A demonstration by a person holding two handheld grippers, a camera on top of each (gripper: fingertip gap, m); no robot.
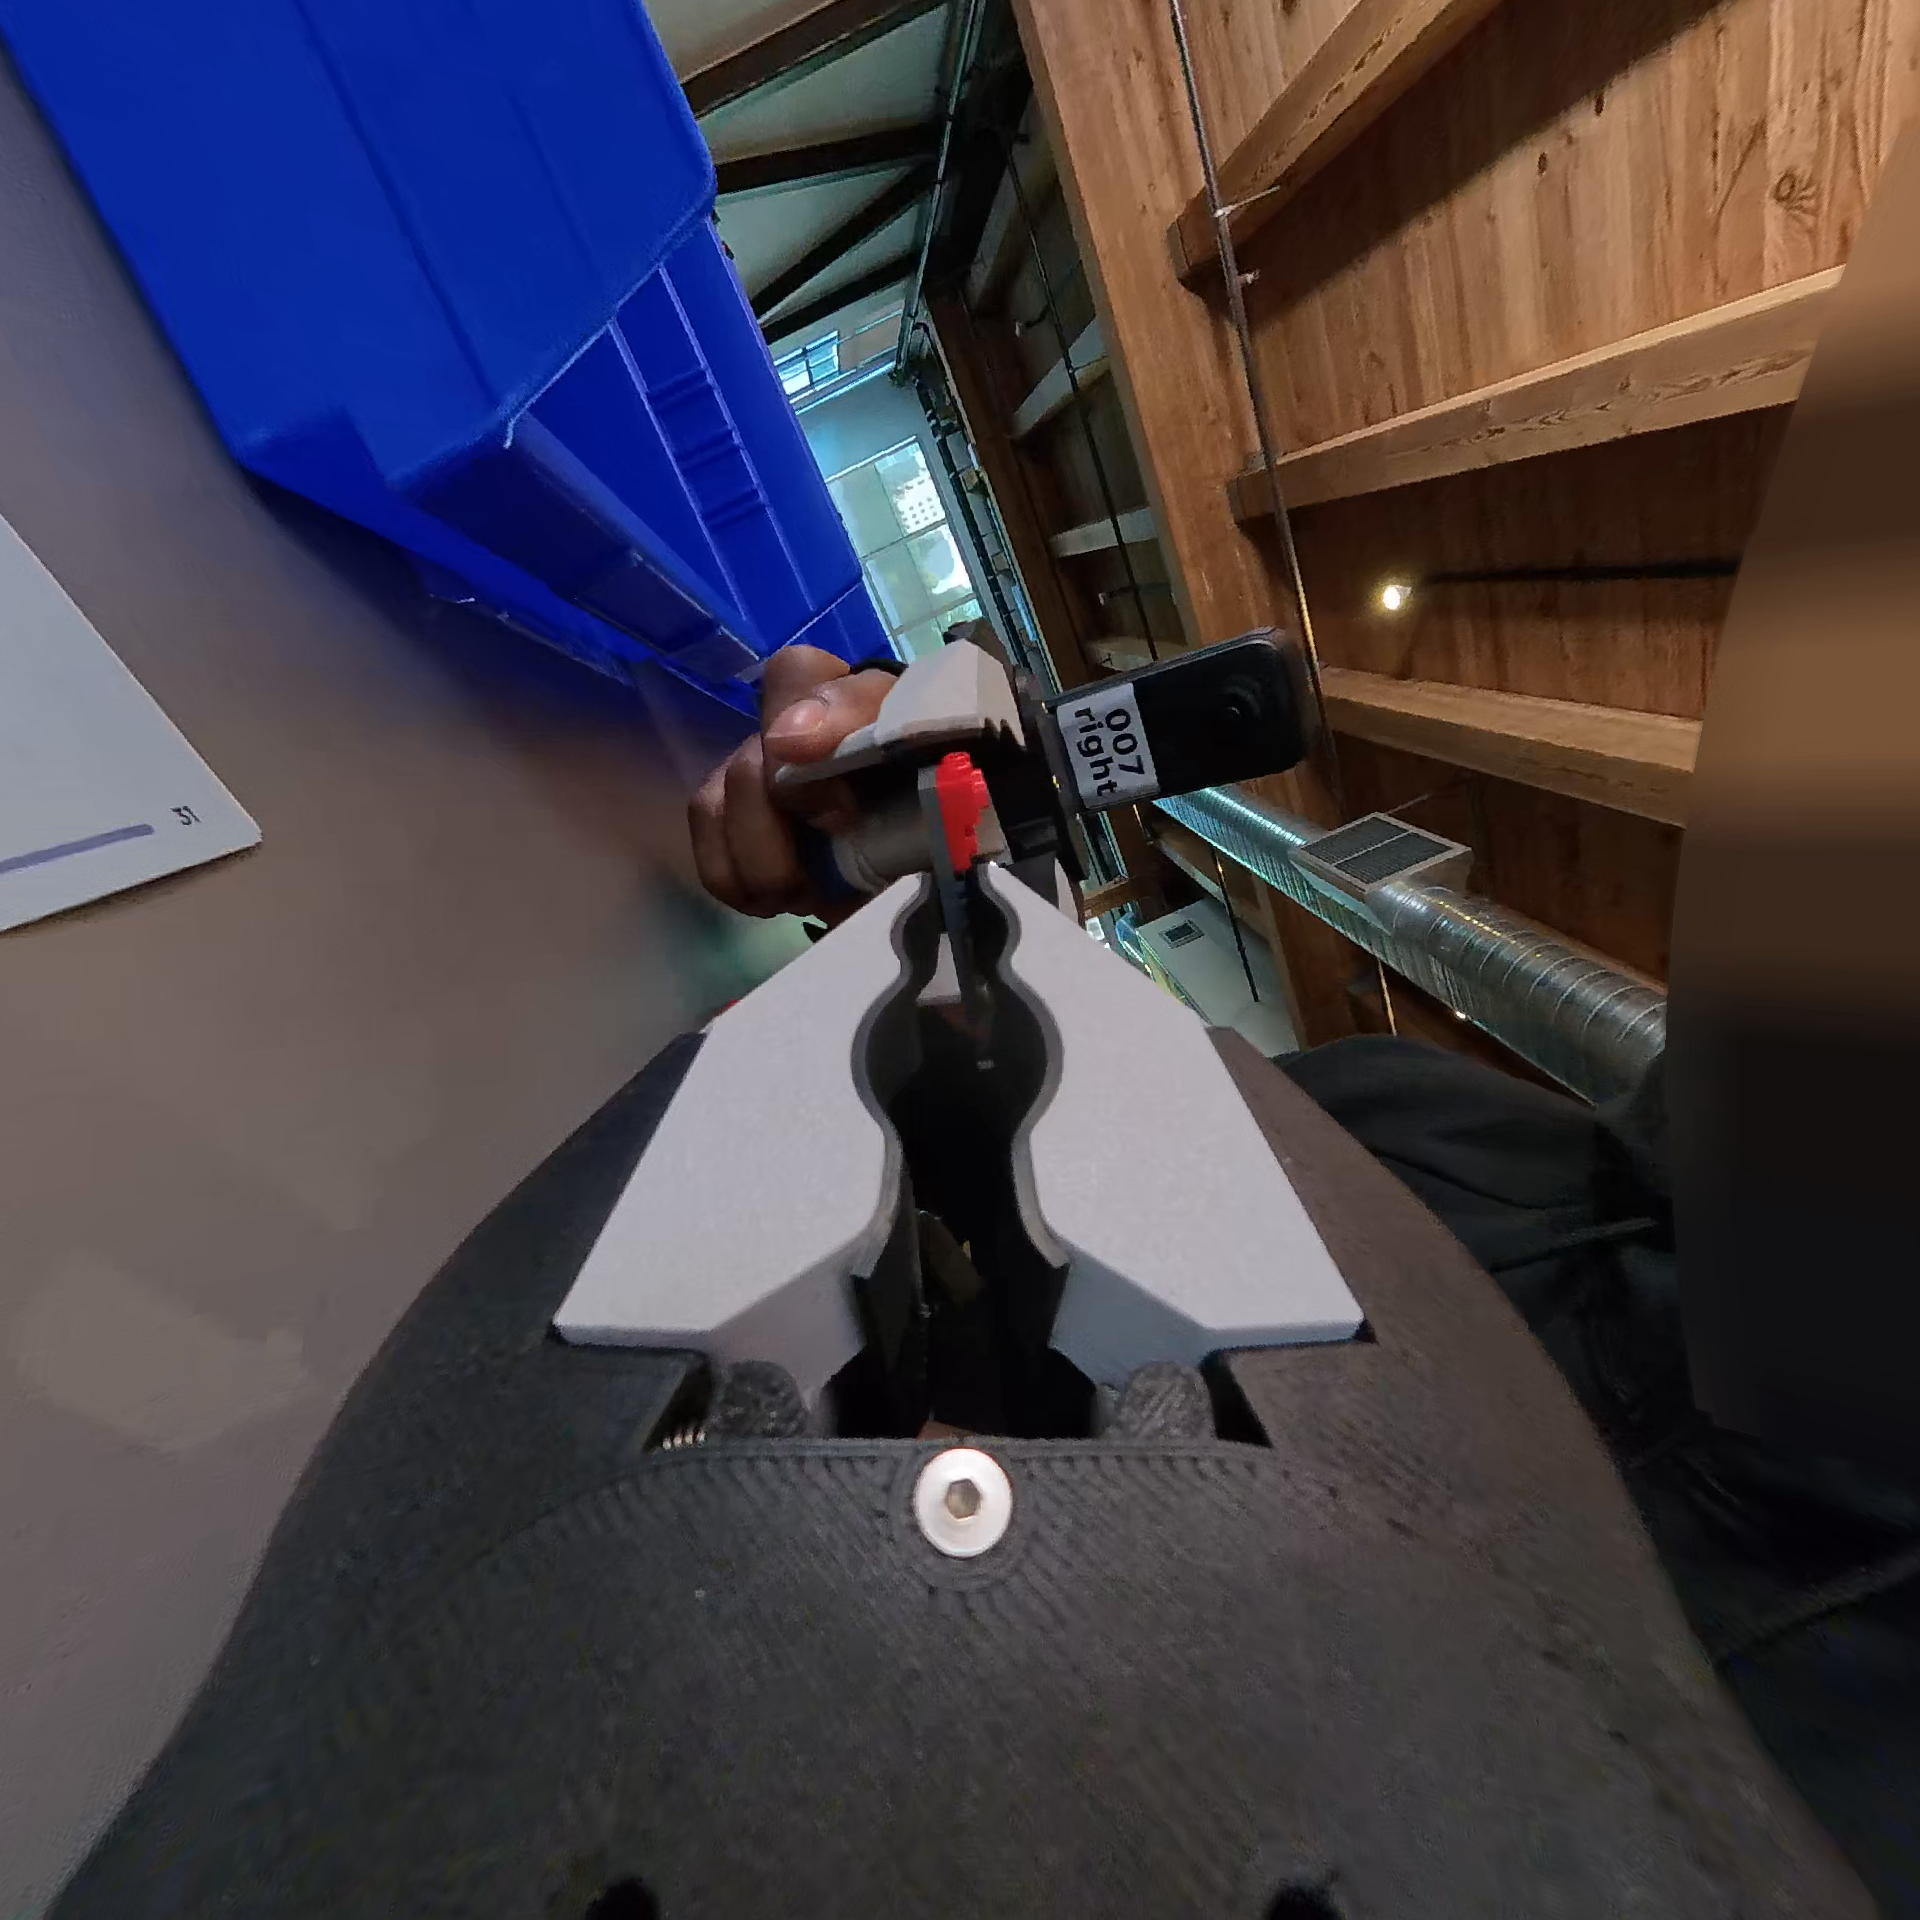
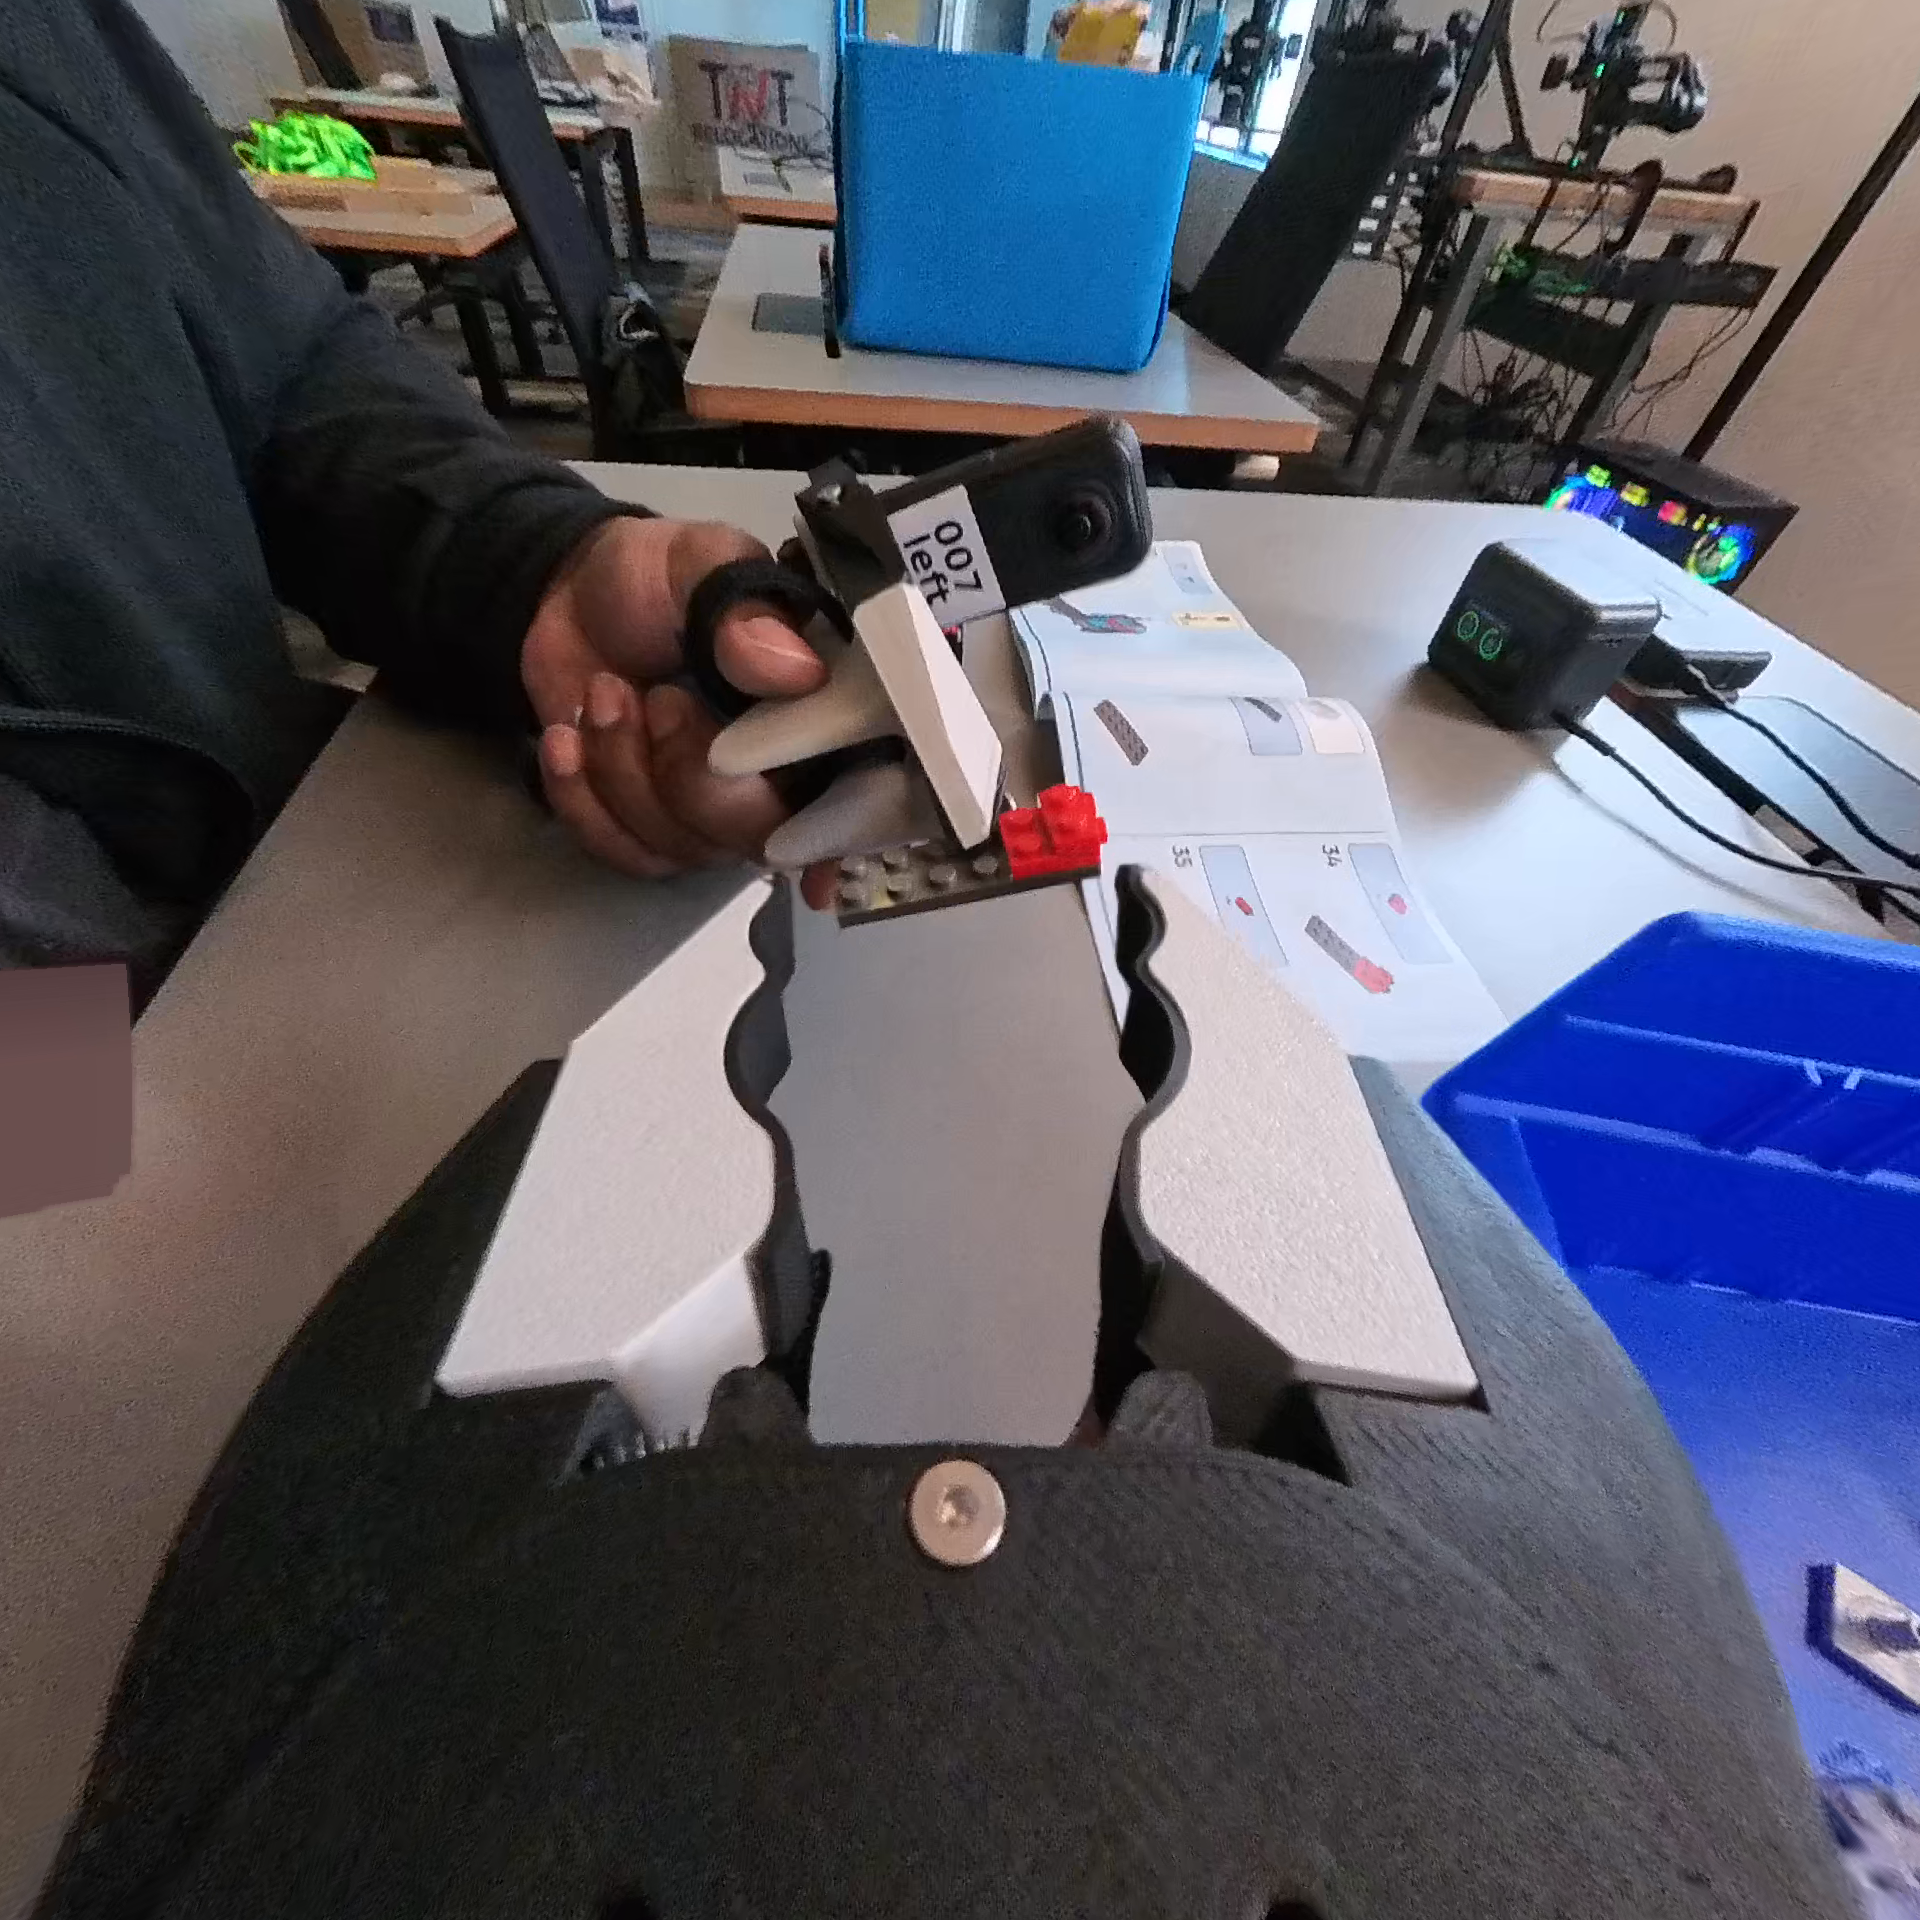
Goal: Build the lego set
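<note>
My left gripper (image 1: 961, 894) is shut on a dark grey studded Lego plate (image 2: 914, 875) and holds it in the air above the table. A small stack of red bricks (image 2: 1055, 826) sits on the plate's free end; they also show in the left wrist view (image 1: 961, 810). My right gripper (image 2: 951, 894) is open and empty. Its fingertips lie just in front of the plate, one on each side, without touching it. The left gripper also shows in the right wrist view (image 2: 935, 842), in a person's hand.
An open instruction booklet (image 2: 1226, 790) lies on the grey table (image 2: 364, 987) behind the plate. A blue parts bin (image 2: 1714, 1091) stands at the right. A black box with cables (image 2: 1527, 644) sits at the far right. The person's dark sleeve (image 2: 260, 468) is at the left. Only a small space, under 4 cm, lies between the two pairs of fingers.
</note>
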